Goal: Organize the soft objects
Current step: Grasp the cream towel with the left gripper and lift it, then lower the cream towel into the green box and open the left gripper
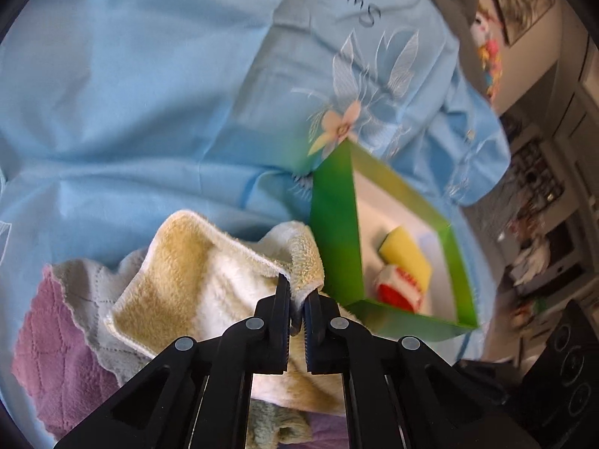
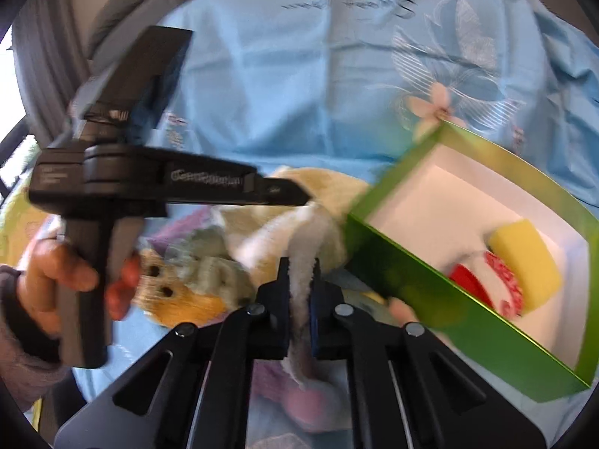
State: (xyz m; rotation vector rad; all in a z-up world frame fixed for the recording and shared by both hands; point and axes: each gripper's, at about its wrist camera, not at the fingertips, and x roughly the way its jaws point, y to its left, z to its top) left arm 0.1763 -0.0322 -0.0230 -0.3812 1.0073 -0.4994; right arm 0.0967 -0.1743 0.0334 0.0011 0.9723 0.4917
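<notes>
A fluffy yellow-and-white towel lies crumpled on the blue sheet, next to the green box. My left gripper is shut on a fold at the towel's right edge. In the right wrist view my right gripper is shut on a white strip of the same towel. There the left gripper, held by a hand, reaches the towel from the left. The box has a white inside holding a yellow sponge and a red-and-white soft item.
A purple quilted cloth lies under the towel on the left. A pale green cloth and an orange-yellow plush piece sit below the left gripper. The blue flowered sheet covers the surface. Room clutter shows at the far right.
</notes>
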